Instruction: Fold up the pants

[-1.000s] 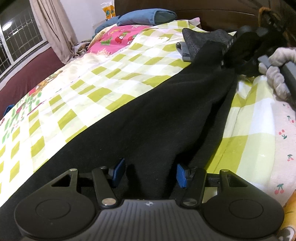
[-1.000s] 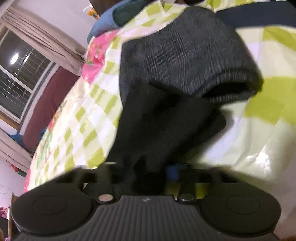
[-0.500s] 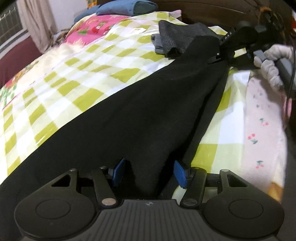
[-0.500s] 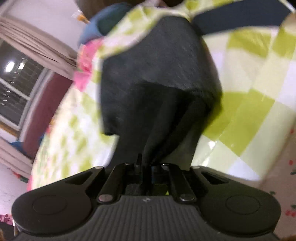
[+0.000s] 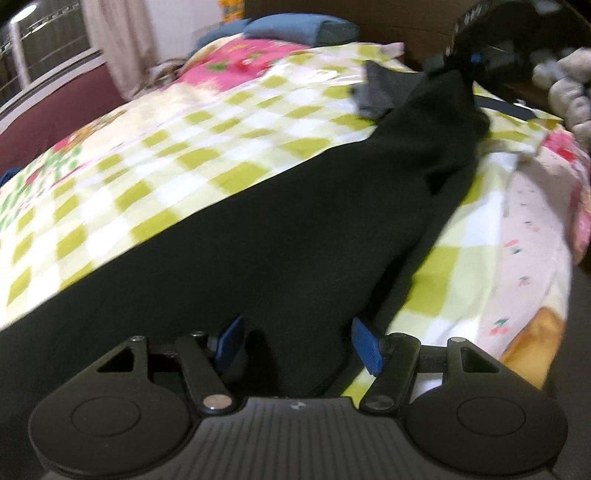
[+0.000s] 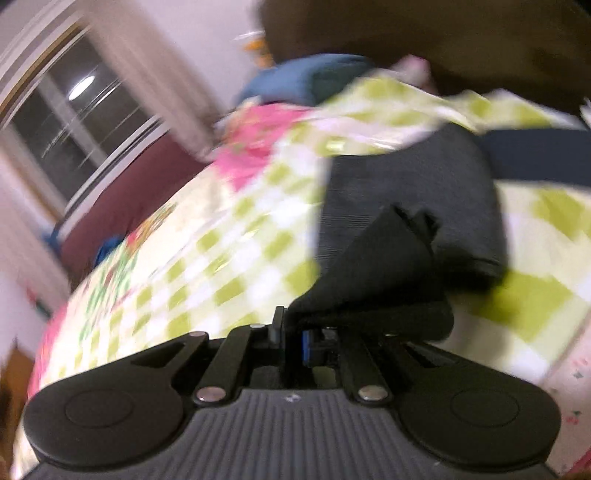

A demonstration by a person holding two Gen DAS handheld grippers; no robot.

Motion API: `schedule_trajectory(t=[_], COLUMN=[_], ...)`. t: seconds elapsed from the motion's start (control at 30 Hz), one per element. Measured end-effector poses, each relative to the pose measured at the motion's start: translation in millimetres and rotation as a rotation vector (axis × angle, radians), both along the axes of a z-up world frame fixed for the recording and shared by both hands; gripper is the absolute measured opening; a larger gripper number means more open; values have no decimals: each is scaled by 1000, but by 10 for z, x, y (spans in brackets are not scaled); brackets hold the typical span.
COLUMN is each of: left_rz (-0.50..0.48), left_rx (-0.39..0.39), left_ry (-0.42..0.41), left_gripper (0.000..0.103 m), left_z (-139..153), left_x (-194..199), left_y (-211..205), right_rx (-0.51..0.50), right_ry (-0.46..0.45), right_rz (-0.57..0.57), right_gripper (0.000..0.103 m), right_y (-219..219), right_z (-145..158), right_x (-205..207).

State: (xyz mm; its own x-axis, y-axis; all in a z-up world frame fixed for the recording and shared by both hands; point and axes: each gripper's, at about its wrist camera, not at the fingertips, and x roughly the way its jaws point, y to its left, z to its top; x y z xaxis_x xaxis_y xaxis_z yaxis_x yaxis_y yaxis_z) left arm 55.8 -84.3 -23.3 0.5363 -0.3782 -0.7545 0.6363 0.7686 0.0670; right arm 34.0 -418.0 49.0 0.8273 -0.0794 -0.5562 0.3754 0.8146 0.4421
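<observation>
Between the spread blue pads of my left hand-held gripper (image 5: 295,341) I see a fold of the black fabric pants (image 5: 277,229); the jaws stand wide and I cannot tell whether they grip it. The pants stretch ahead across the green-and-white checked bedspread (image 5: 177,155) to my right hand-held gripper (image 6: 293,338), whose jaws are pinched together on a bunched black corner. Just beyond that corner lies a folded dark grey knit garment (image 6: 406,199), with a blue pillow (image 5: 299,27) farther off.
</observation>
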Motion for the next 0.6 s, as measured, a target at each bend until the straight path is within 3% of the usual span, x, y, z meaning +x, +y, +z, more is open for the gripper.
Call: schedule_trajectory(t=[0.1,0.23,0.3,0.47,0.6], left_rz=[43,132,200,452,548], left_rx=[-23,41,38,61,-57], left_ry=[5,-109,-129,-77,-22], left_gripper=[77,78,79,79,79], left_z=[63,169,206,119,94], left_x=[1,-111,-132,-51,-81], left_y=[260,738,1058,1972,2444], right_rx=[-109,-198,-214,-290,-386], right_ry=[-13,-20,-8,47,118], right_rz=[164,442,579,883,1010], right_gripper=[8,8,8,8,8], right_y=[618,1620,2113,3404,4097], right_z=[188,295,260,-54,-401], right_x=[247,575,693,864,792])
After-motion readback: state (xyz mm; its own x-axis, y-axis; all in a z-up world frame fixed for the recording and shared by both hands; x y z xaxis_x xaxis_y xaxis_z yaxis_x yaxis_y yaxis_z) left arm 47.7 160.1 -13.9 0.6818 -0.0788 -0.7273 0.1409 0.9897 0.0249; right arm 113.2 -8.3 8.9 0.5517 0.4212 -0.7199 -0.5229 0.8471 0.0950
